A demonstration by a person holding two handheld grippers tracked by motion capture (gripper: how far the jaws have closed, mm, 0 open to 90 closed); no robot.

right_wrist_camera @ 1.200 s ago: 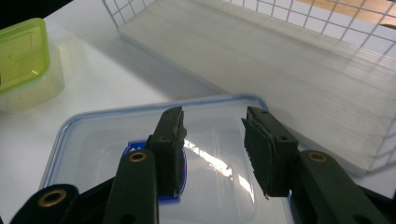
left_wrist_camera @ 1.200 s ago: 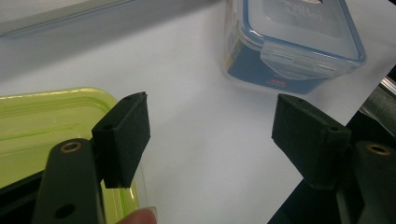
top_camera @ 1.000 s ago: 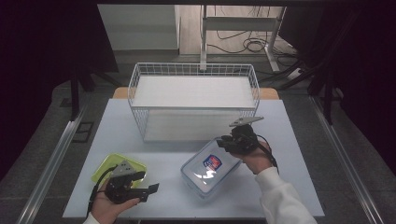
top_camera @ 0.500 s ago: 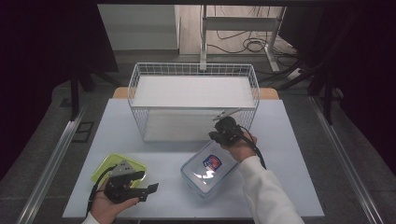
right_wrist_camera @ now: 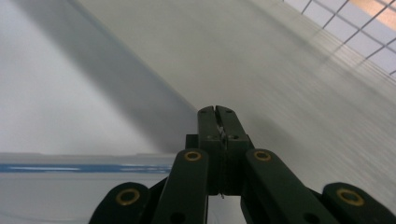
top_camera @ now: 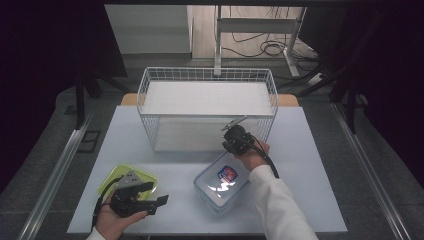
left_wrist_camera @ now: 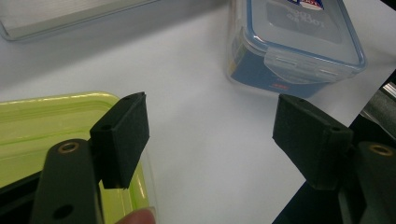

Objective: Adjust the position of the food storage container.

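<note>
The right tongs (top_camera: 235, 138) sit just above centre of the high view, at the far end of the clear lock-lid container (top_camera: 222, 180) and just in front of the white wire basket (top_camera: 207, 75). In the right gripper view their jaws stand pressed flat together with nothing between them, and the container's blue-edged rim crosses the lower left of that frame.

The left tongs (top_camera: 161, 201) are at the lower left of the high view, beside the lime-green lid (top_camera: 128, 178). Their pads (left_wrist_camera: 125, 135) stand wide apart, empty, with the green lid under the left one.

The step in hand looks like working the far latch flap of the container, or getting a hold on that end. To do it well, the closed tips should come down squarely on the flap and press straight, not sideways, since the box sits free on the table (top_camera: 310, 165) and could skid. The spread left tongs could steady the near end.

The container lies flat, lid up, right of centre in the lower half of the high view. Its long axis runs diagonally, from the lower left toward the upper right, with the far short end toward the basket and the near latch (left_wrist_camera: 299, 65) facing the left tongs.
</note>
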